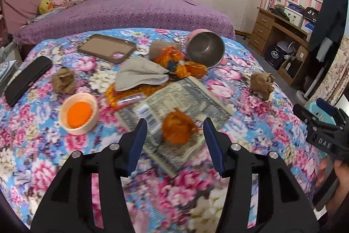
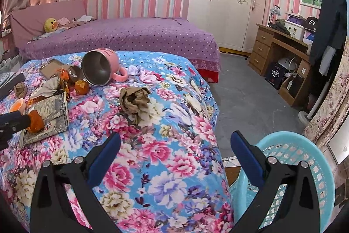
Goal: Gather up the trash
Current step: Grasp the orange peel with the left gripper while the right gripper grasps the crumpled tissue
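Trash strewn over the floral bed cover (image 1: 43, 145), both grippers spread wide.

The blue basket (image 2: 305, 158) sits just right of the empty right gripper (image 2: 174, 158); an orange wrapper (image 1: 177, 129) lies between the left gripper (image 1: 174, 134) fingertips, unclamped.

Floral bedspread (image 1: 174, 193) between the left fingers (image 1: 136, 145): motion-blurred, pattern smeared. Printed newspaper sheet (image 1: 187, 99) ahead of them: text unreadable, near corner blurred. Light blue plastic mesh basket (image 2: 305, 158) beside the right fingers (image 2: 246, 158): lower part cut by frame edge, interior partly hidden behind the finger mount.
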`<state>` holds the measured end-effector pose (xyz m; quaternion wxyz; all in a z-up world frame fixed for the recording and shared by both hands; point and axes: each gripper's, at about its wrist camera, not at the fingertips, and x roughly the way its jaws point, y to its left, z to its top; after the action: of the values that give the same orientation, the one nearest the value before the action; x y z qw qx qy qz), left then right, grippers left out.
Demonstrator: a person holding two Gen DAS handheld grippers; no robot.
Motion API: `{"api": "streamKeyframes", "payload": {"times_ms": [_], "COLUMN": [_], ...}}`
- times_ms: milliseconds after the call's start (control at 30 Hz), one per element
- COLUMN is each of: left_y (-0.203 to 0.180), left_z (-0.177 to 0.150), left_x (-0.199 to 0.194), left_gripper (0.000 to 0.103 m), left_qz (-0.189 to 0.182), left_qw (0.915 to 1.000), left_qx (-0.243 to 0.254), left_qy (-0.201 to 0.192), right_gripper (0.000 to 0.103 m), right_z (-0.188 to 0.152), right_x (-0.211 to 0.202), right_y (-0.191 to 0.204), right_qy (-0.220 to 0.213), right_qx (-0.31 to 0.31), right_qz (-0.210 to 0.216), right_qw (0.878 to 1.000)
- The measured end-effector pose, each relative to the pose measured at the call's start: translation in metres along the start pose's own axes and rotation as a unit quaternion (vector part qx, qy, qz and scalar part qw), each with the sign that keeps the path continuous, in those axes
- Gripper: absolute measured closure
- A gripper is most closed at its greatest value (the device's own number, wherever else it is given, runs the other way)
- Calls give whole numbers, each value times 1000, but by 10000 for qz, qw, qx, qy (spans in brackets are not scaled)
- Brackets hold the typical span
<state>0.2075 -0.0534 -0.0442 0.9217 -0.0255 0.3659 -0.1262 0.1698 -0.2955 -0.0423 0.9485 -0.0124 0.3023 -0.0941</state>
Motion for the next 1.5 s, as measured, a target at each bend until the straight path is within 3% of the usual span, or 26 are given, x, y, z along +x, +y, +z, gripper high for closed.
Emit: {"api": "streamKeyframes", "payload": {"times_ms": [133, 267, 400, 533, 733, 1067, 1100, 1267, 1333, 1500], "left_y": [-6, -2, 0, 1, 19, 54, 56, 65, 66, 66], "left_z": [-2, -1, -1, 3, 12, 18, 18, 18, 18, 18], "left_x": [18, 21, 16, 3, -10, -12, -12, -11, -10, -14], "left_gripper": [54, 74, 80, 80, 80, 80, 80, 80, 80, 80], "left_qz": [-10, -128, -200, -92, 402, 738, 759, 833, 839, 848], "left_qw": [9994, 9992, 9991, 9999, 9990, 9964, 9961, 9952, 9952, 9950], "left_qx": [-50, -140, -200, -95, 15, -341, -357, -442, -448, -438], "left_qy": [332, 346, 303, 83, -216, -257, -255, -254, -247, -288], "right_gripper": [5, 5, 5, 5, 5, 6, 7, 52, 60, 61], "right_z": [0, 1, 1, 7, 17, 41, 41, 39, 38, 38], "right_x": [1, 2, 2, 1, 19, 57, 60, 75, 72, 57], "right_y": [-3, -6, -4, 2, 19, 49, 51, 54, 58, 64], "right_qy": [18, 21, 24, -47, 86, 369, 402, 614, 567, 311], "right_qx": [43, 58, -21, -34, -26, -481, -509, -409, -510, -688], "right_qz": [18, 22, 2, 130, 415, 401, 394, 624, 670, 667], "right_qw": [10000, 10000, 10000, 9999, 9991, 9974, 9971, 9953, 9948, 9949]}}
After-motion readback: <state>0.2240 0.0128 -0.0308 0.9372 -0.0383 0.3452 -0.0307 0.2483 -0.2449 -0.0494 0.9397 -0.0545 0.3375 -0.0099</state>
